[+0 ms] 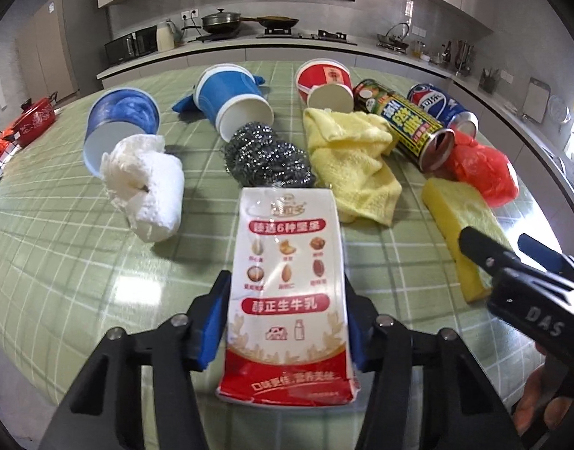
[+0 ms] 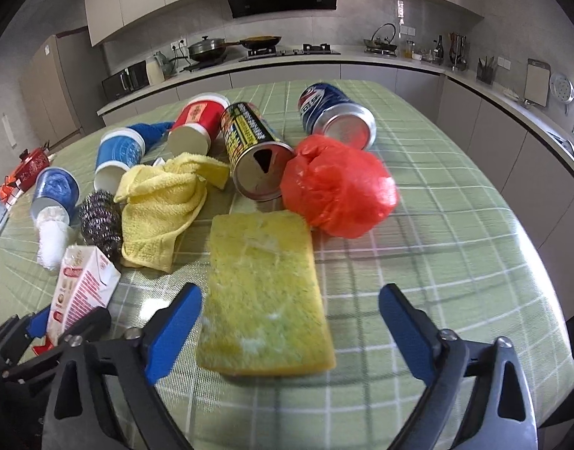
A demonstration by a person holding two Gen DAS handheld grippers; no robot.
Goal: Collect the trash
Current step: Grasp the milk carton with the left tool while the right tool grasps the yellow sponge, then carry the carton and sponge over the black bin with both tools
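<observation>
Left tool [image 1: 287, 322] clamps carton [image 1: 287, 292]; right tool [image 2: 290, 330] gapes astride sponge [image 2: 264, 292]. Should centre, close squarely.

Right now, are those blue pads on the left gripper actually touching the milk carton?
Touching. In the left wrist view both blue pads of the left gripper sit flush against the milk carton sides, no gap showing.
</observation>
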